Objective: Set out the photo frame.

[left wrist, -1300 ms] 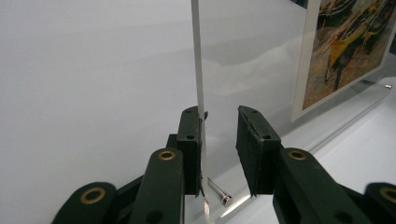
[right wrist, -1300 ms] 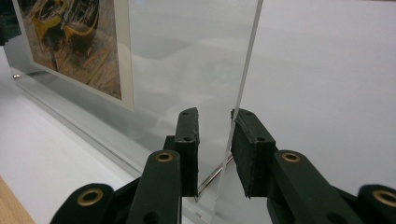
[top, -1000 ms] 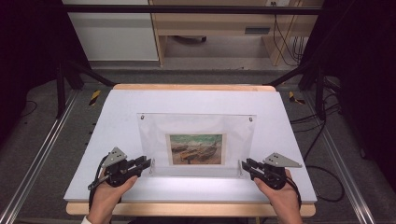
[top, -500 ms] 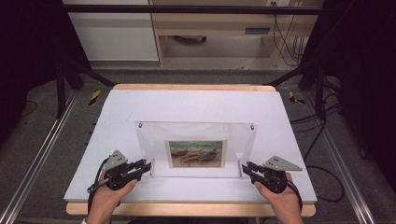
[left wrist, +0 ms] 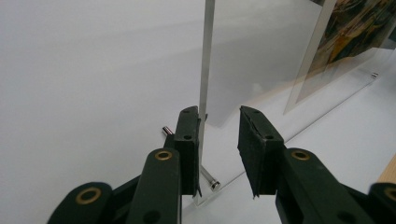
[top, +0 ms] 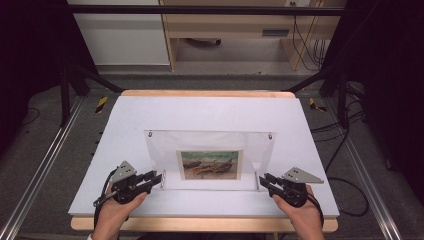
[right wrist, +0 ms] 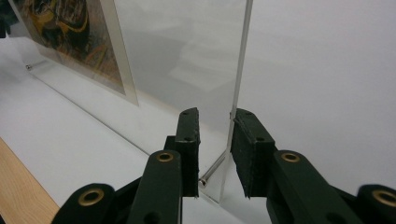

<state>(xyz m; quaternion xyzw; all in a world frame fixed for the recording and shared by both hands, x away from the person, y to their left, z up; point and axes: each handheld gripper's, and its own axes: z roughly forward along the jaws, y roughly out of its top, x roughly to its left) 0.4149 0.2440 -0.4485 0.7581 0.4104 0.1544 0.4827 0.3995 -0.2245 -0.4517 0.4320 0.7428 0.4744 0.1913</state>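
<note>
The frame (top: 210, 146) (a clear pane with a photo (top: 212, 165) at its middle) stands on its lower edge in the middle of the high view, on the near half of the white counter (top: 210, 112). It leans a little away from the near edge. A gripper sits at each lower corner, likely so the pane can be steadied from both ends without either arm covering the photo.

The left gripper (top: 159, 179) is at the lower left corner. In the left gripper view its jaws straddle the pane's edge. The left pad lies flat against the pane and the right pad stands clear with a visible gap, so it is released and bracing rather than pinching.

A metal pin (left wrist: 212, 183) passes through the pane low down, probably as a foot.

The right gripper (top: 262, 179) mirrors this at the lower right corner. In its own view the right pad touches the pane and the left pad stands off it. The pin's (right wrist: 212, 172) tip comes very close to that left pad, so I cannot tell whether this gripper is clenched on pin and pane or loose. Holding this low leaves the top edge free to tip.
</note>
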